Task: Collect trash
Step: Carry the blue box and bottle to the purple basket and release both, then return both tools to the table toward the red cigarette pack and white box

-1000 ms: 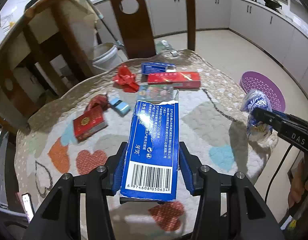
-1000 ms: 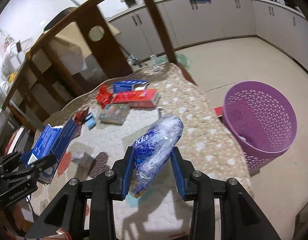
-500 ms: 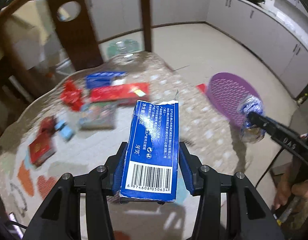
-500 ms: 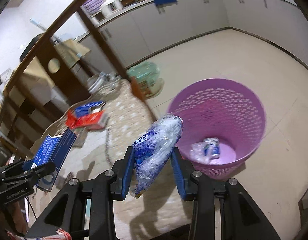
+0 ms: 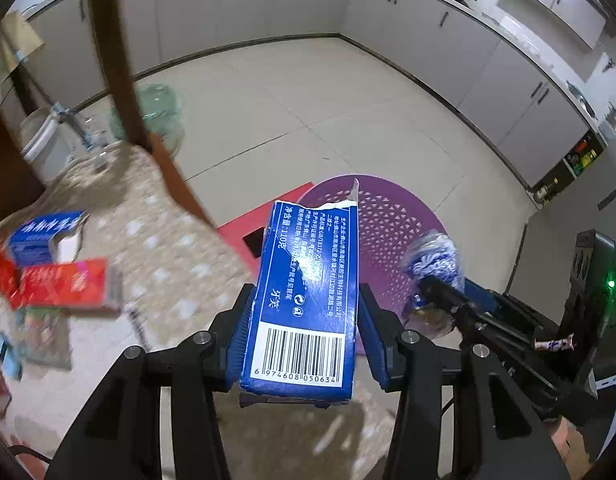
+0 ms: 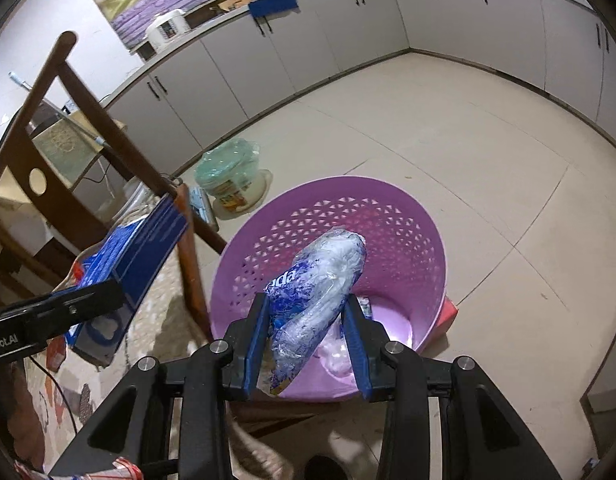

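Left wrist: left tongs (image 5: 306, 336) pinching blue box (image 5: 306, 300), held above tabletop (image 5: 168, 240) edge, basket (image 5: 384, 232) beyond. Red box (image 5: 56, 286) lying on tabletop.
Right wrist: right tongs (image 6: 308, 340) clamped on wrapper (image 6: 318, 292), directly over basket (image 6: 424, 248) on floor (image 6: 488, 160).

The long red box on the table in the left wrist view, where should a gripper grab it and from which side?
Grip the long red box across its narrow width, near mid-length, coming down from above. It lies flat on the quilted table cover, so only its long side faces give the jaws parallel surfaces. The image is motion-blurred, so its exact edges are uncertain.
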Demonstrator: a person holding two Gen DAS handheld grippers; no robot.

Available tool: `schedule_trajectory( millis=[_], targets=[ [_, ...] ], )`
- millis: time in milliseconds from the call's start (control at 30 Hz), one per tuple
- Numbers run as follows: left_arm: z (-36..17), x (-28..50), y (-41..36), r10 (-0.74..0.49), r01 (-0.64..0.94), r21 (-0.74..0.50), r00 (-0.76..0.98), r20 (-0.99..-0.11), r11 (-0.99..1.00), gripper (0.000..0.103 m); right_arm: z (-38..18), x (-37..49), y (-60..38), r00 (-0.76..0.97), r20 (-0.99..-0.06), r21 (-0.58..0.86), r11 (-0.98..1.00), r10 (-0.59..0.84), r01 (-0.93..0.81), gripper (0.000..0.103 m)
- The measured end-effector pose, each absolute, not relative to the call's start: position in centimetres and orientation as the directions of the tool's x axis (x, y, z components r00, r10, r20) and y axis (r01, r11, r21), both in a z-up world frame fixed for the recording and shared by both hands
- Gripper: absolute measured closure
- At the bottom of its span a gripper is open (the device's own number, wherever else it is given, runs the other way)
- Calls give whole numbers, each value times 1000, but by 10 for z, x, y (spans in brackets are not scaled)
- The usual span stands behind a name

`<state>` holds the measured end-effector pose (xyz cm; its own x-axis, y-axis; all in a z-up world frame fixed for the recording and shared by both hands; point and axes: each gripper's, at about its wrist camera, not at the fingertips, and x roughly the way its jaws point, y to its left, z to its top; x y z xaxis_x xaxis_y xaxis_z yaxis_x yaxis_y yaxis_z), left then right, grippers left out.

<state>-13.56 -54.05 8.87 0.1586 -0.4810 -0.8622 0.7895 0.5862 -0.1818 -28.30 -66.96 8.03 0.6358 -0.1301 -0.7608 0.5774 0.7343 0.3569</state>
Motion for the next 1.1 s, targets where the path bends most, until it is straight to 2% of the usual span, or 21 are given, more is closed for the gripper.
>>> schedule_trajectory(
  millis=[200, 267, 333, 367, 600, 1100],
  targets=[
    [82, -132, -564, -498, 796, -205, 134, -857, 569, 52, 75, -273, -684, 631, -765, 364, 724, -126, 585, 61],
    [83, -130, -566, -507, 795, -218, 128, -852, 567, 44, 75, -273, -688, 632, -764, 362, 724, -131, 588, 59],
    [84, -128, -563, -521, 790, -232, 127, -844, 567, 36, 76, -272, -691, 632, -762, 360, 720, -141, 593, 49],
    [84, -127, -561, -526, 788, -235, 129, -841, 570, 35, 77, -274, -690, 632, -761, 358, 719, -145, 595, 48],
    [92, -129, -532, -535, 756, -264, 132, -835, 599, 34, 81, -279, -687, 631, -758, 349, 715, -165, 606, 44],
    [114, -158, -428, -474, 714, -172, 246, -845, 678, 34, 104, -284, -629, 649, -746, 341, 753, -147, 563, 40]
  ],
)
